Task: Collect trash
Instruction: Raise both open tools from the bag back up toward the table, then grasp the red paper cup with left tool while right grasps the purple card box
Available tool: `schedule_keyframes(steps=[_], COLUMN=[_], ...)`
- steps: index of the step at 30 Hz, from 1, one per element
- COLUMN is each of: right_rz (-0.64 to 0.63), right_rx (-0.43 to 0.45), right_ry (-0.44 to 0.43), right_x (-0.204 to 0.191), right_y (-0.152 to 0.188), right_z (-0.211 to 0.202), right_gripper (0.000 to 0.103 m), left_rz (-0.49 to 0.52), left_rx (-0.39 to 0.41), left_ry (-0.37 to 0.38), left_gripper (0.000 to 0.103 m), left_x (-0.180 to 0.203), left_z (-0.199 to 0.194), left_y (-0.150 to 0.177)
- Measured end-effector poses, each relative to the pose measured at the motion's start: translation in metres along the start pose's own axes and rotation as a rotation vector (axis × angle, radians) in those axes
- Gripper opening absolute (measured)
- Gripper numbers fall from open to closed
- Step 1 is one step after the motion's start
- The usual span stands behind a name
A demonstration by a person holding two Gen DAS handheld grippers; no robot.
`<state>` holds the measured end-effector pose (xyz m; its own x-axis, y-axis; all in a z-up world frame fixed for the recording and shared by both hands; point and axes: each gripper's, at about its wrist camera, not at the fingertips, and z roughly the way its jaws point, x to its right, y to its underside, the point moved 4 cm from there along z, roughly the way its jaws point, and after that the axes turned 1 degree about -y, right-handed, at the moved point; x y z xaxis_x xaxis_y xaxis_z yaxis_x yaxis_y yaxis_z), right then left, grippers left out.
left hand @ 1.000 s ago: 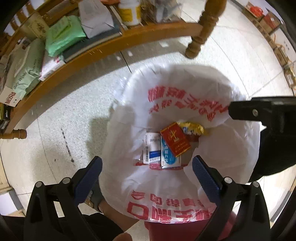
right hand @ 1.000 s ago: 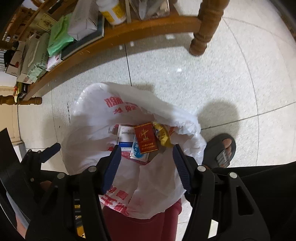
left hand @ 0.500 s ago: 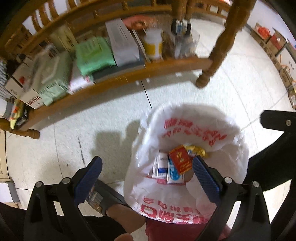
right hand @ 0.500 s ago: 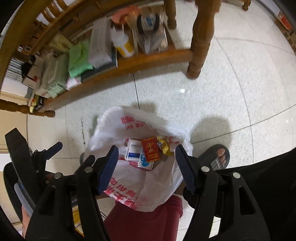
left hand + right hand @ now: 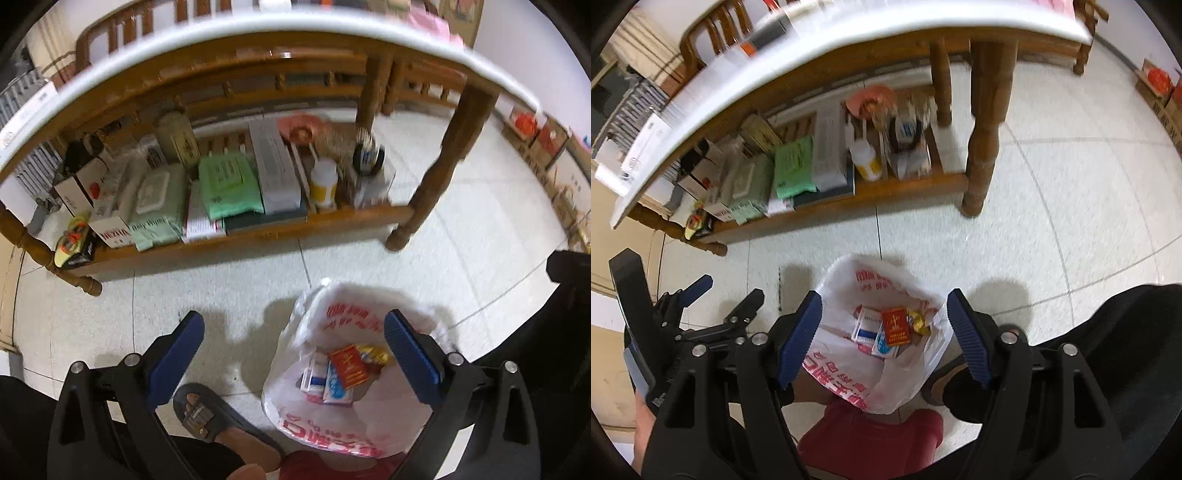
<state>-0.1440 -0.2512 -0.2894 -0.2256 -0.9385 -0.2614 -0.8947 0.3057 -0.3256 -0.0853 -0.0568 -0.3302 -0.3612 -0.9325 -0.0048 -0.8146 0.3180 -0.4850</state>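
**Trash bag loaded, both grippers coming away empty**

Trash bag (image 5: pixel 354 373) is sitting open on the floor, below and ahead of both grippers, with a red packet (image 5: pixel 349 365), white-and-blue boxes (image 5: pixel 325 380) and a yellow wrapper (image 5: pixel 373 352) lying inside. Compared with a second ago, the bag is looking smaller in both views and the table edge (image 5: pixel 258 29) is now showing at the top: both grippers are rising away from it.

Left gripper (image 5: pixel 293 354) is standing wide open, nothing between its pads. Right gripper (image 5: pixel 884 332) is opening further, also holding nothing; the bag is only seen through the gap, well below.

Likely reading: one drop is finished, and the hands are heading back up for more.

Left view alone is showing a sandalled foot (image 5: pixel 207 413) just beside the bag. Right view alone is showing the left gripper from the side, and a red stool-like surface (image 5: pixel 871 439) under the bag's near edge.
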Motion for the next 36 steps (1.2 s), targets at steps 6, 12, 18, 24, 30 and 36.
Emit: schedule_keyframes(steps=[6, 12, 18, 24, 30, 36], right_rz=[-0.082, -0.146, -0.180, -0.193, -0.218, -0.234], right_rx=[0.132, 0.243, 0.361, 0.424, 0.409, 0.375], right_ry=[0.002, 0.016, 0.031, 0.045, 0.054, 0.092], right_x=[-0.017, -0.029, -0.040, -0.052, -0.066, -0.074], right_y=[-0.022, -0.062, -0.119, -0.183, -0.251, -0.306], right_z=[-0.055, -0.101, -0.148, -0.174, -0.167, -0.133], right_gripper=[0.077, 0.083, 0.093, 0.096, 0.096, 0.096], left_rz=[-0.030, -0.056, -0.067, -0.071, -0.101, -0.144], left_rx=[0.132, 0.224, 0.314, 0.371, 0.339, 0.279], left_ry=[-0.007, -0.011, -0.045, -0.053, -0.028, -0.035], left_gripper=[0.095, 0.095, 0.095, 0.095, 0.095, 0.095], left_x=[-0.007, -0.015, -0.026, -0.036, -0.046, -0.054], left_z=[-0.062, -0.109, -0.144, -0.164, -0.155, -0.118], left_y=[-0.045, -0.097, -0.161, -0.232, -0.299, -0.357])
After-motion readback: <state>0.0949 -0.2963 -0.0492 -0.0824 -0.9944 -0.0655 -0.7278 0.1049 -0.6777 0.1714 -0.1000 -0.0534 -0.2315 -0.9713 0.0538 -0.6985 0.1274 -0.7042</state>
